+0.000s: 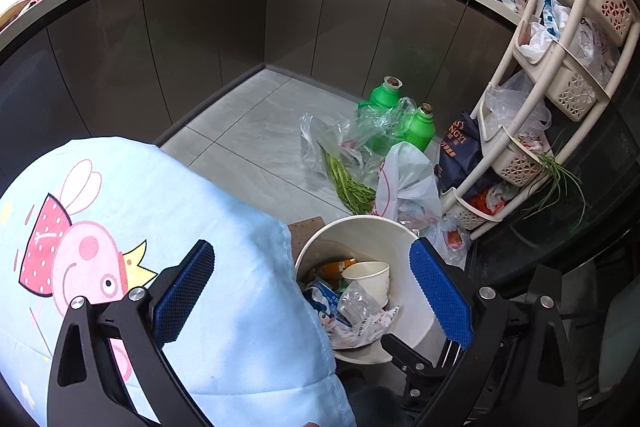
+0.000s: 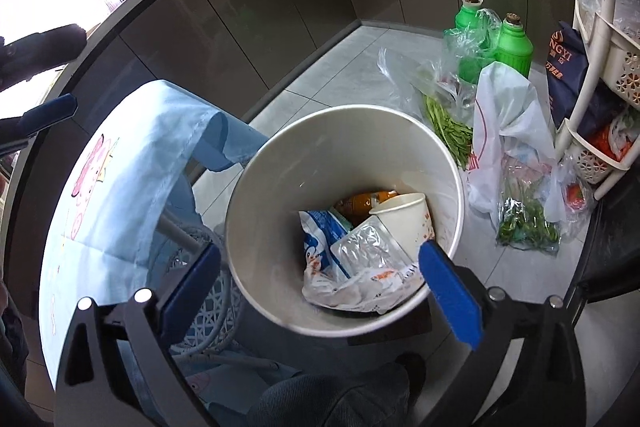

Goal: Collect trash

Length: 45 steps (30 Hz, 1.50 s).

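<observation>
Blue pads: both pairs stand wide with nothing between them.
Right gripper point(image 2: 320, 281): directly above the white bin point(image 2: 280, 163), the nearer hand.
Left gripper point(image 1: 316, 291): bin point(image 1: 360, 227) toward 2 o'clock, a light blue cloth point(image 1: 140, 207) under the left pad.
Trash: paper cup point(image 2: 404, 219), wrappers and a clear tray lie in the bin.
Floor: grey tile point(image 2: 332, 75); bagged greens at 1 o'clock.
Room: kitchen cabinets, a rack at 3 o'clock.

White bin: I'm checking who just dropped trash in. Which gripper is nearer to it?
Right. The right gripper hangs open directly over the white bin, jaws empty. The left gripper sits off to one side, partly over the blue cloth.
</observation>
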### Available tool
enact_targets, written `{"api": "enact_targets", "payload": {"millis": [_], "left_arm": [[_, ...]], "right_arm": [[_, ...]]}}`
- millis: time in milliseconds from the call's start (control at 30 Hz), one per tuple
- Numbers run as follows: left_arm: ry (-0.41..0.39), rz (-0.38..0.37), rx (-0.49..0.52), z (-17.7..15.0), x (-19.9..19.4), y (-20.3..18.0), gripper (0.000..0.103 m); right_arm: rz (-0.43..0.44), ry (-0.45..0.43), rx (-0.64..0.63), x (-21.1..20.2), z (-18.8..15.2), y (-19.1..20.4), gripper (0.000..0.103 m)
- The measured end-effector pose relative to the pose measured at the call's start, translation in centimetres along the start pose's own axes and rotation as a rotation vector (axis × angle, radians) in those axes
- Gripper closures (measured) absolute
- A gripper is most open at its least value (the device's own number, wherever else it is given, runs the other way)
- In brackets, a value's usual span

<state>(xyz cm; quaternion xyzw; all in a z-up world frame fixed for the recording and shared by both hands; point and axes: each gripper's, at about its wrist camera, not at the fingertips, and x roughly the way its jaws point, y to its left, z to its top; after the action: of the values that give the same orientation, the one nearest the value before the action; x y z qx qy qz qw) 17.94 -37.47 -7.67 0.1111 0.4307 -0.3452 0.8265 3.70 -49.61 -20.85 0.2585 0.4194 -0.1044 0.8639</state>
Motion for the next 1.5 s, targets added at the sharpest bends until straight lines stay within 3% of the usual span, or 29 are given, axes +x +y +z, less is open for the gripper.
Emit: {"api": "enact_targets", "payload": {"millis": [267,567,833,1200,1500], "left_arm": [[-0.033,0.028,-0.009,-0.1,-2.8,0.4,0.009],[-0.123,0.096,-0.084,-1.8,-11.4,2.7,0.009],[-0.126,0.237,-0.144,-6.3,-18.3,5.6,0.009],[-0.094,0.323,-0.233,-14.9,-23.0,9.7,0.009],[-0.118,0.37,-0.28,-18.5,-25.9,11.3,0.009]], "right_arm": [[-0.034,-0.04,-0.045,-2.5,0.6,1.7,0.004],[-0.091,-0.122,-0.136,-9.2,1.6,6.2,0.003],[-0.097,-0.152,-0.208,-15.3,0.6,12.7,0.003],[-0.172,-0.184,-0.303,-19.8,-3.6,20.5,0.003],[-0.177,-0.195,-0.399,-21.2,-6.7,24.7,0.003]]}}
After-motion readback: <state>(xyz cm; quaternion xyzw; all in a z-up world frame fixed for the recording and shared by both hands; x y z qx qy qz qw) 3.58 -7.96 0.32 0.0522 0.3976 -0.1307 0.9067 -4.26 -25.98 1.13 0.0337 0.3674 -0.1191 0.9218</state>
